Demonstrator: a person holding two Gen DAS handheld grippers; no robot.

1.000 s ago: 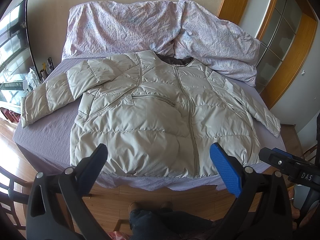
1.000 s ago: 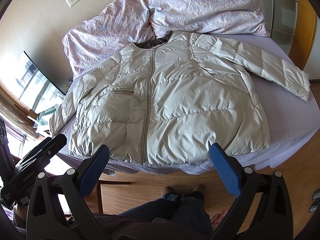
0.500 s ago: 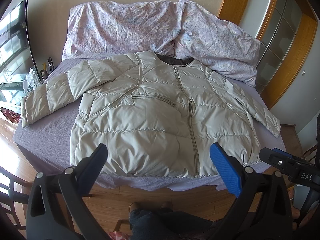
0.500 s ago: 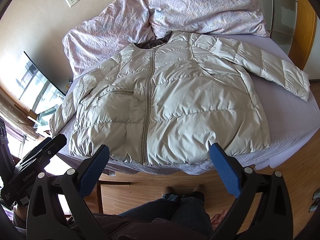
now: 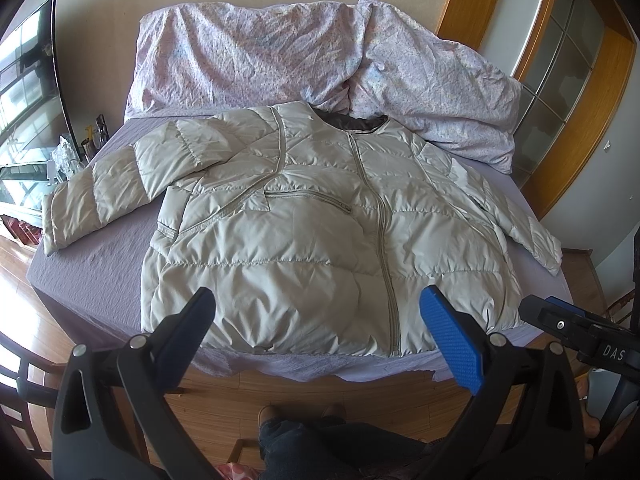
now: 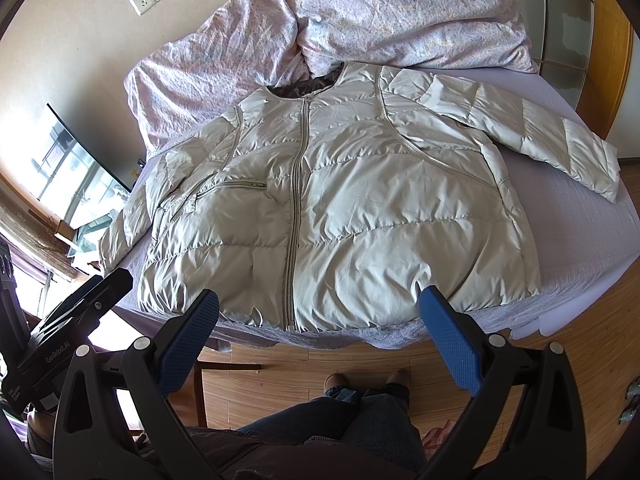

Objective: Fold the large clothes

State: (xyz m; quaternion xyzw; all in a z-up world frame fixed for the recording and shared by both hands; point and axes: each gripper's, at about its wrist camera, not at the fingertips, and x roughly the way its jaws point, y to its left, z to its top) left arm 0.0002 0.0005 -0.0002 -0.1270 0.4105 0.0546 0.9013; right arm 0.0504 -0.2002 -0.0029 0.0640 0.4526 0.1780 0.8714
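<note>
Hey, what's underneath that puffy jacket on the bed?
The jacket lies flat, zipped, on a lavender sheet that shows all around it. Behind its collar sits a crumpled floral duvet. Whatever lies directly beneath the jacket's body is covered and cannot be seen.

Bed [image 5: 92,248]: foot edge partly behind the gripper fingers in both views; frame and legs not visible.
Jacket [image 5: 304,232]: hem partly screened by the left gripper [image 5: 316,320] and the right gripper [image 6: 320,316]; back and lining hidden, save a dark strip at the collar.
Duvet [image 5: 248,52]: top edge cut off in the right view.
Person's legs [image 6: 340,416]: cut by the lower edge.
Bottles [image 5: 94,136] beside the bed: too small to identify.
Screen [image 5: 28,68]: cut by the left edge.
</note>
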